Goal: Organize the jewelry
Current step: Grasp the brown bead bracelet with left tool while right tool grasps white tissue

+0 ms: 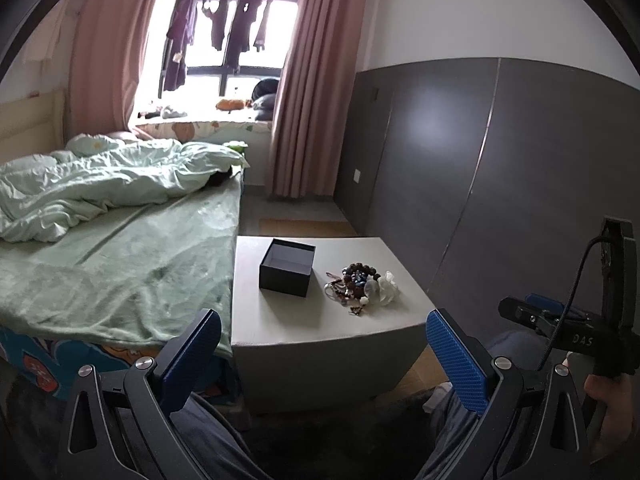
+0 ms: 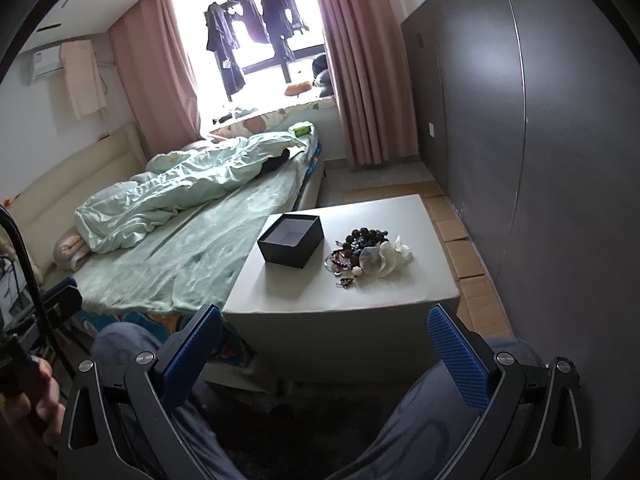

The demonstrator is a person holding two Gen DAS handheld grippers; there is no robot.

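A pile of jewelry (image 1: 358, 284) (image 2: 360, 254), dark bead bracelets with pale shell-like pieces on its right, lies on a low white table (image 1: 280, 324) (image 2: 400, 292). Left of the pile stands an open, empty black box (image 1: 287, 267) (image 2: 291, 245). My left gripper (image 1: 324, 340) is open and empty, held back from the table's near edge. My right gripper (image 2: 325, 338) is also open and empty, likewise short of the table. In the left wrist view the right gripper's body (image 1: 560, 320) shows at the far right, held by a hand (image 1: 608, 396).
A bed with green sheet and crumpled duvet (image 1: 100, 232) (image 2: 172, 216) butts against the table's left side. A dark grey wall panel (image 1: 500, 160) (image 2: 520, 120) runs along the right. Pink curtains (image 1: 312, 100) frame the window. The person's knees (image 2: 120, 344) are below the grippers.
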